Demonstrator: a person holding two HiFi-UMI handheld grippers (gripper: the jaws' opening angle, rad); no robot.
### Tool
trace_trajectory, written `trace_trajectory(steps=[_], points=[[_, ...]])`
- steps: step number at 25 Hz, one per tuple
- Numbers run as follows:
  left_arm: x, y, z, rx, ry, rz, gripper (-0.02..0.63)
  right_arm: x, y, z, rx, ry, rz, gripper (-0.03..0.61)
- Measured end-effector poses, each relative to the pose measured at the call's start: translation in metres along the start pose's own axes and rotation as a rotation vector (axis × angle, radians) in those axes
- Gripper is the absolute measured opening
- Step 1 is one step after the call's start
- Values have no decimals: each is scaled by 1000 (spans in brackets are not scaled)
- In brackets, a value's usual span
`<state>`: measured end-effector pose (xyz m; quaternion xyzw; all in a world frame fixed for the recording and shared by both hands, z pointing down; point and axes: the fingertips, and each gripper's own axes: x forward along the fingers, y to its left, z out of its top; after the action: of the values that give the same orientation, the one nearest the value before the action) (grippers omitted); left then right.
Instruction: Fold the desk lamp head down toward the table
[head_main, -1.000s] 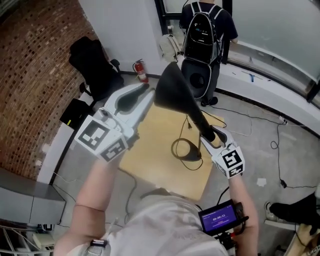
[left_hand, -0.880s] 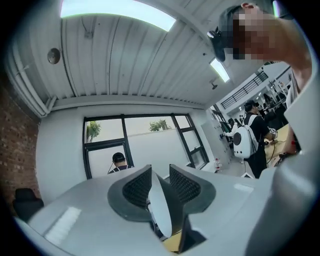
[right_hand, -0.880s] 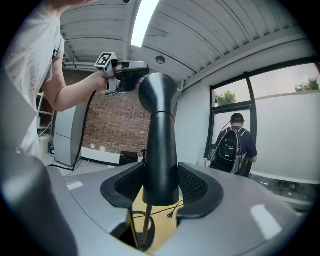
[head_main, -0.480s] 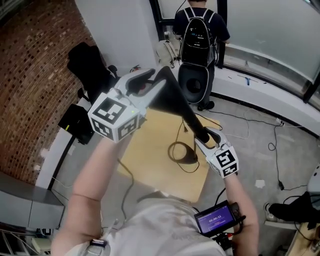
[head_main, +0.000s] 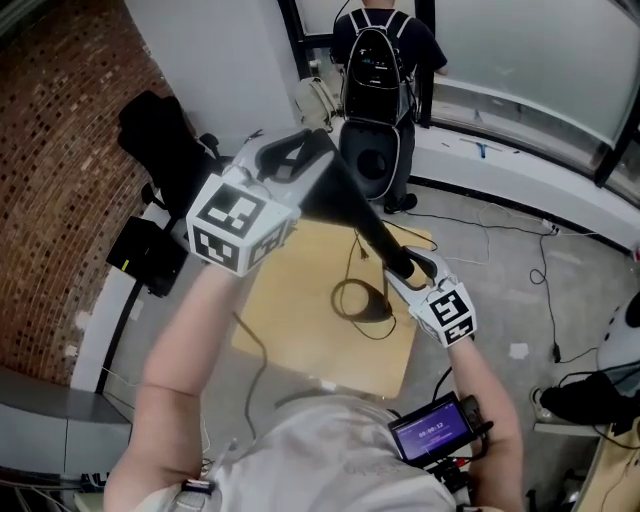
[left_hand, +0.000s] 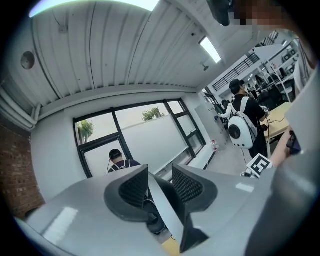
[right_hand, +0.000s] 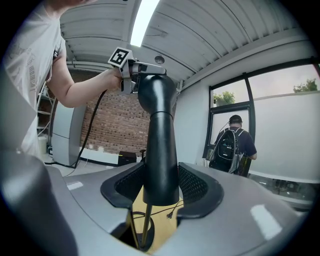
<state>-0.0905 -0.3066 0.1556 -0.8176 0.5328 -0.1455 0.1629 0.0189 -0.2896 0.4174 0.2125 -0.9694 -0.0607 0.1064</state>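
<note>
A black desk lamp stands on the small wooden table, its round base near the middle. Its cone-shaped head points up and to the left. My right gripper is shut on the narrow neck of the cone; both pads touch it, and the thin stem runs down below. My left gripper is at the wide end of the head. In the left gripper view the shade's thin rim runs through the gap of the left gripper, whose jaws stand open around it.
A person with a black backpack stands beyond the table by the window. A black office chair sits by the brick wall at left. Cables trail over the floor at right. A small screen hangs at my waist.
My left gripper has moved right to the wide end of the lamp head and rolled; the rim now lies between its jaws. The right gripper kept its hold on the neck.
</note>
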Motion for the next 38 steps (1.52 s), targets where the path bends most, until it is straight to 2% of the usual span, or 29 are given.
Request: trace_trajectory(steps=[9,17,25,38], points=[[2,0,0,18,-27,-45,149,2,-2,-1,-8,59,-22,227],[1,4,-5,-70,-82,-63,147,-1,-3,-3,-20,98,-23,227],[-4,30,-20,-158,-107,-45,147,4,-9,10,-66,152,-17,227],[-10,31,-29,-204,-138,-65,152,-1,-4,8,-82,238,-25,225]])
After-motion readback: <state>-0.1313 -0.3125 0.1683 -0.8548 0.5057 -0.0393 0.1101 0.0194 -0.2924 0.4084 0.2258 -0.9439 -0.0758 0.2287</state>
